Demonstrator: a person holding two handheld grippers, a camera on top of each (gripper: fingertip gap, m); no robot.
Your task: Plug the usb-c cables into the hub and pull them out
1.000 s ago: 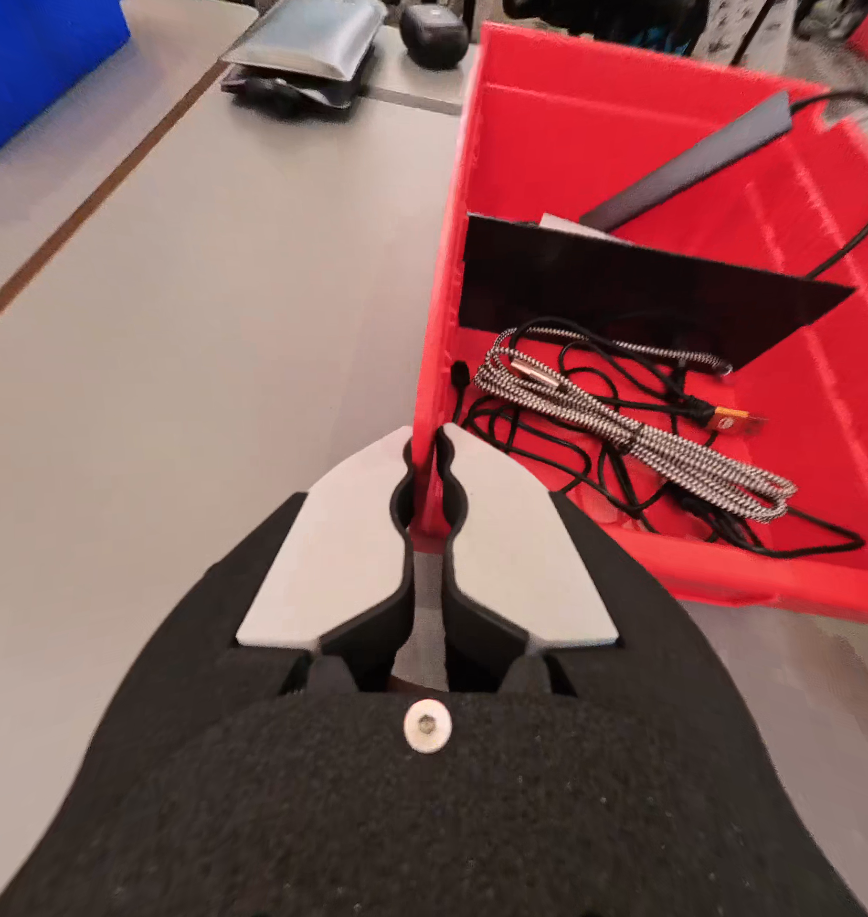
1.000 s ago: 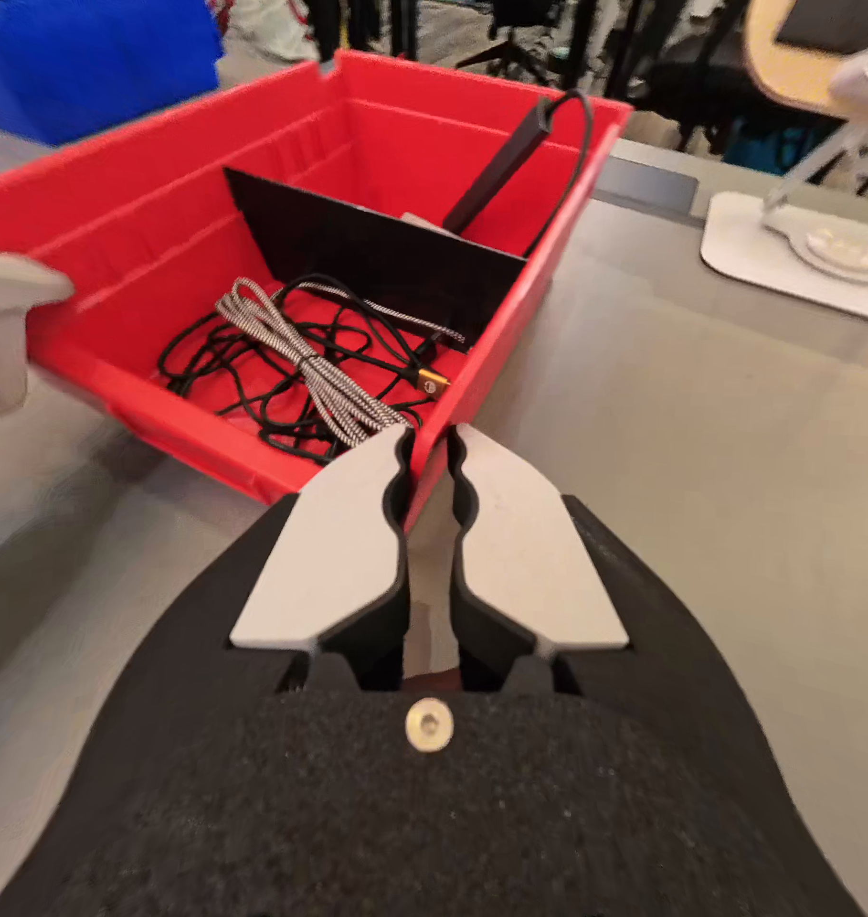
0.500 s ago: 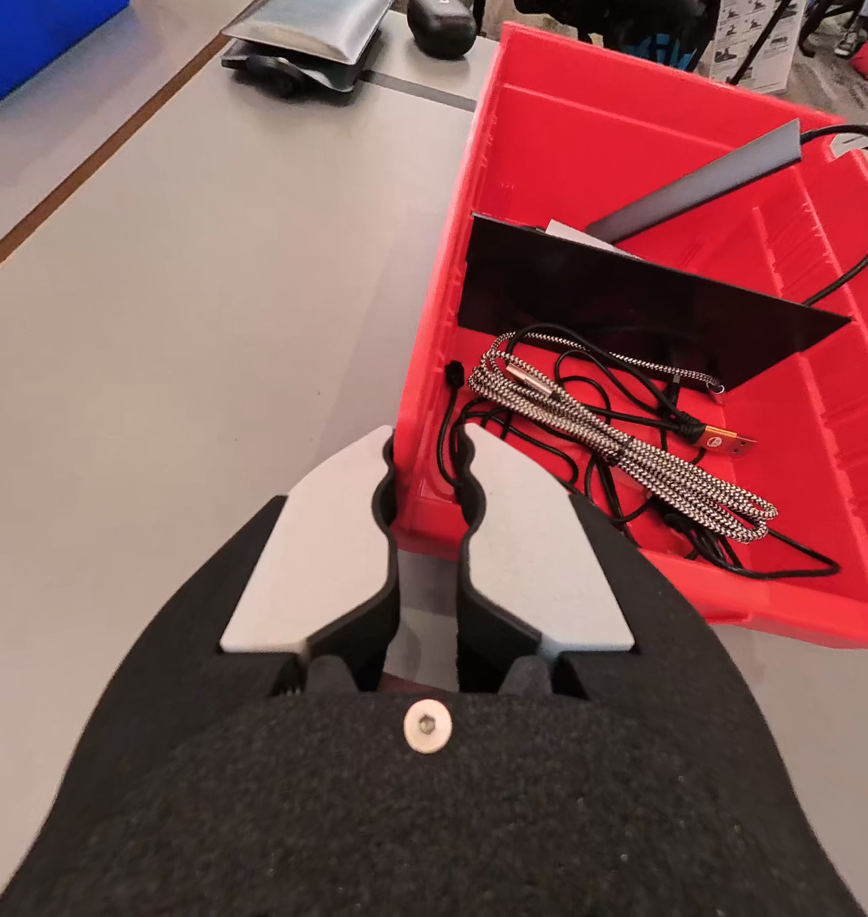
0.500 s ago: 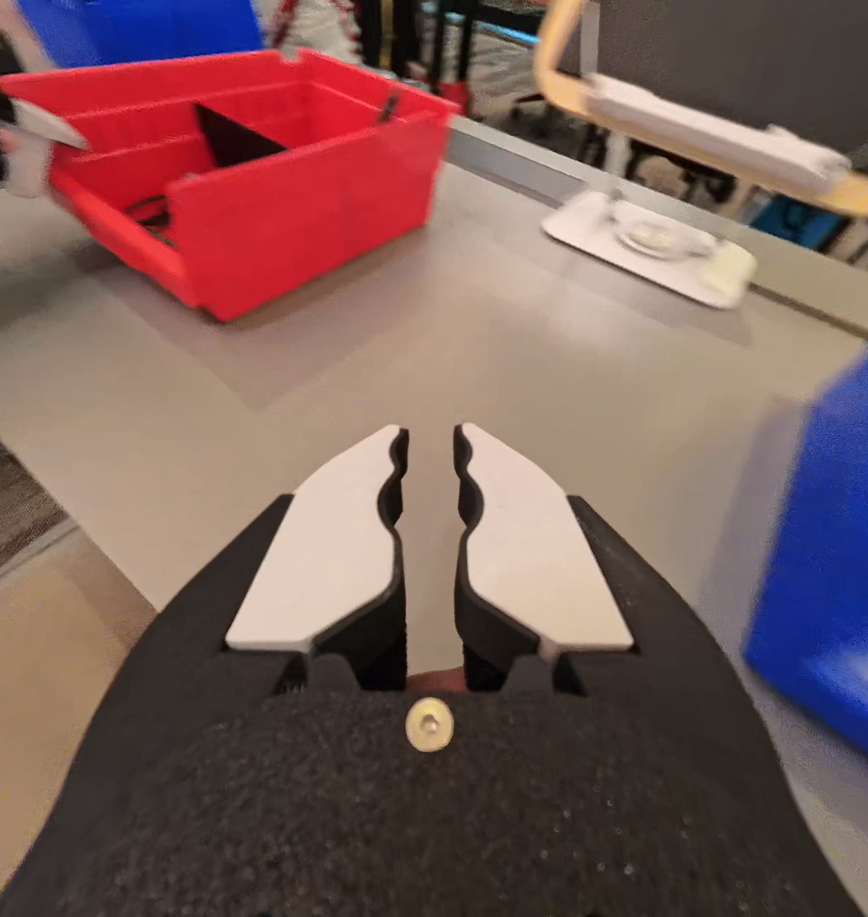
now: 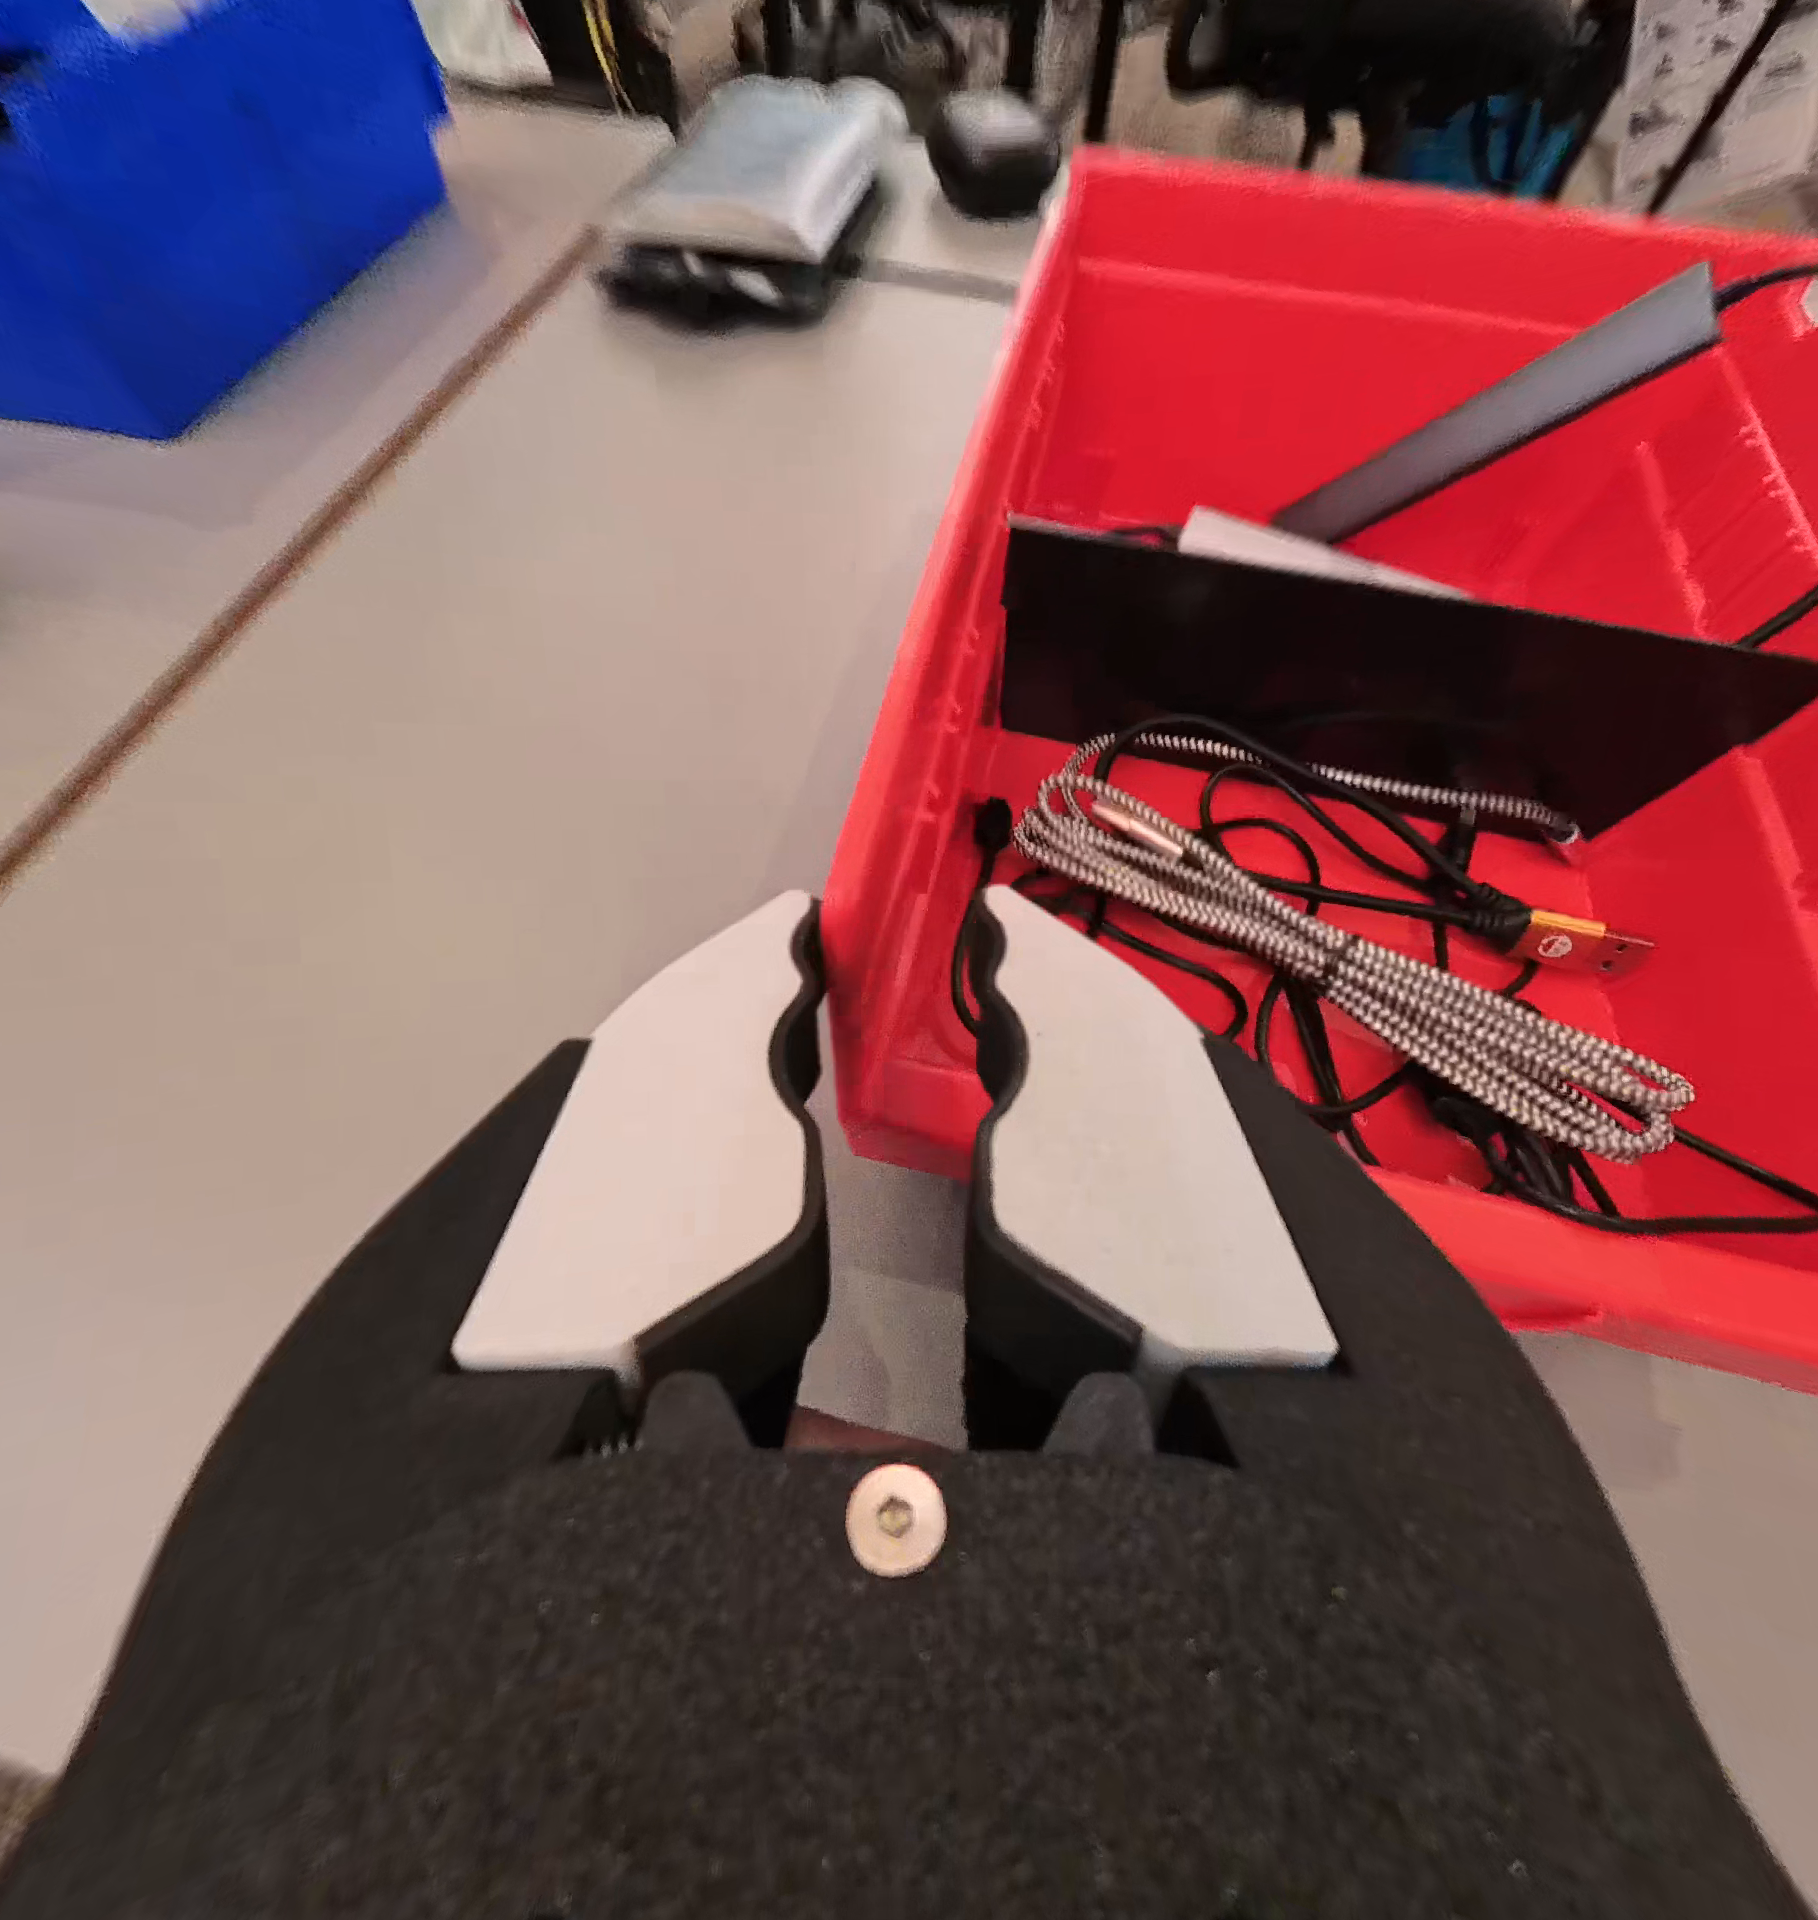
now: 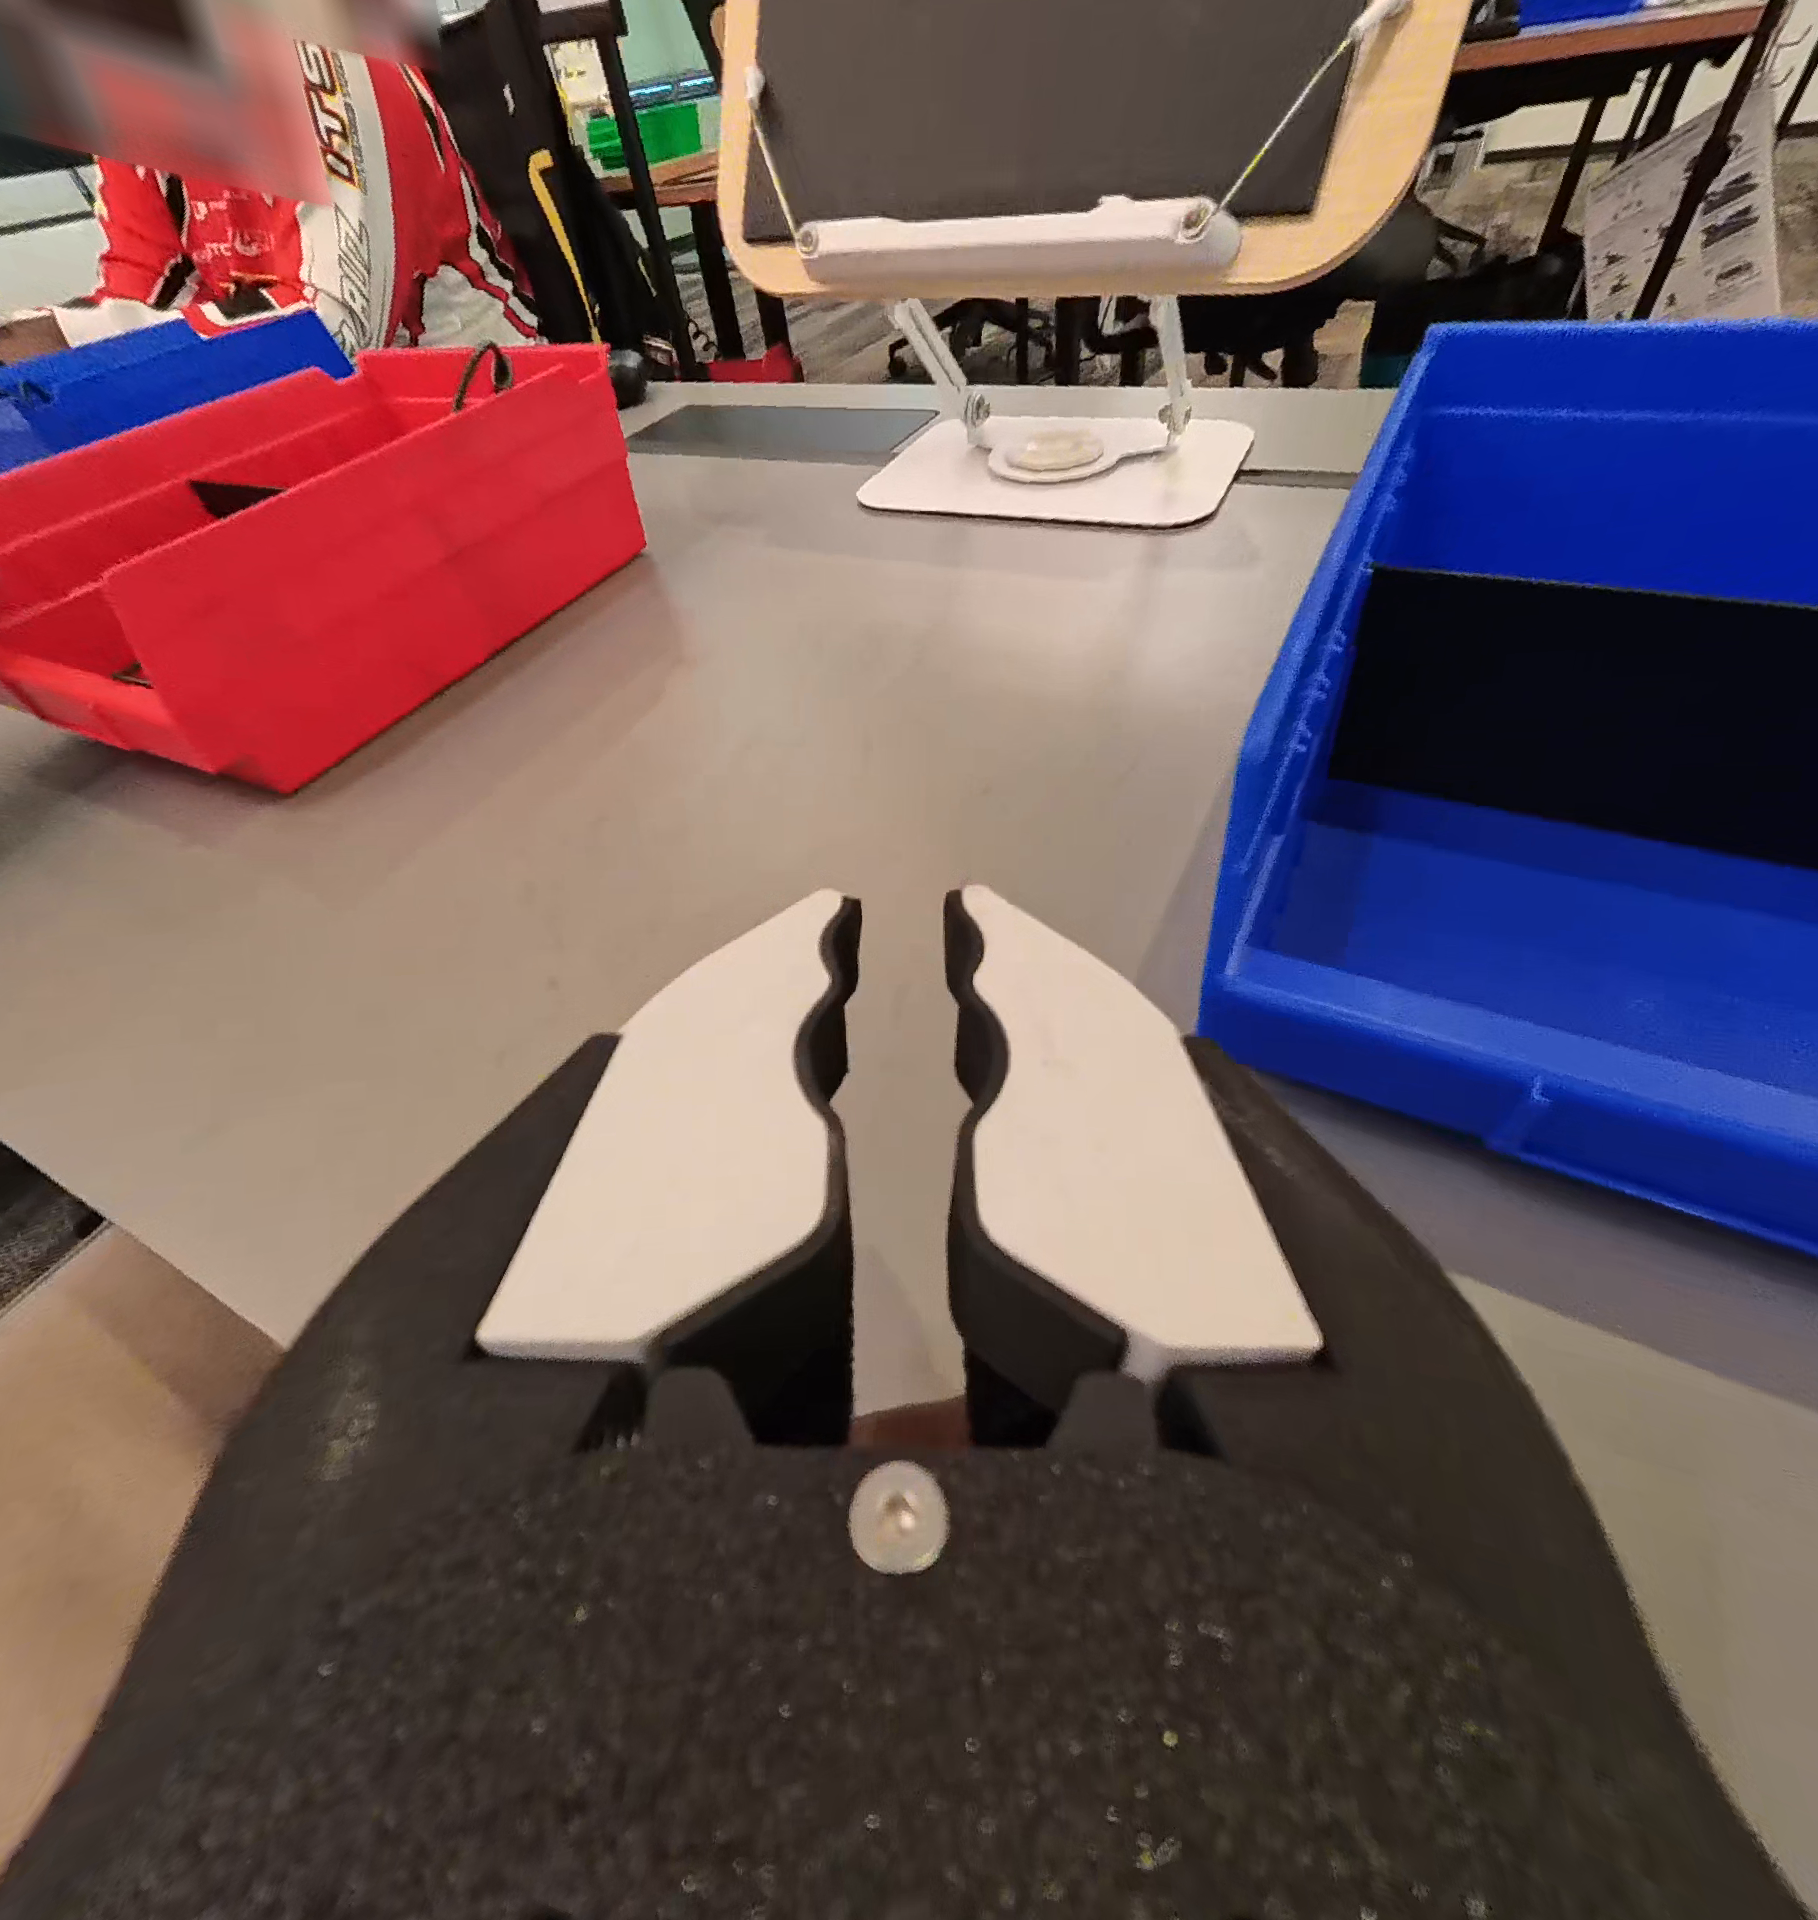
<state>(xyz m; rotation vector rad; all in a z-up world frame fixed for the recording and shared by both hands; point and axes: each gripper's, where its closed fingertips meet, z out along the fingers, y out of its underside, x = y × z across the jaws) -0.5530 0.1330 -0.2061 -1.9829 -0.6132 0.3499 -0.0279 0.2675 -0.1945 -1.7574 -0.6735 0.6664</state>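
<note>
Cables in red bin [image 5: 1248, 343], hub leaning on its back wall.
We note braided cable [image 5: 1341, 987] coiled before 1 black divider [image 5: 1404, 675]; left gripper [image 5: 897, 925] straddles the corner, narrowly parted. Only the right view shows the blue bin [image 6: 1570, 997]; right gripper [image 6: 902, 904] narrowly parted, empty.

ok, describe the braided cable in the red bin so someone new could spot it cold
Find the red bin on the grey table. In its near compartment, in front of the black divider, lies a tangle of thin black cables. The braided cable lies on top: thick, black-and-white woven, bundled into a long hank, unlike the plain black ones.
</note>
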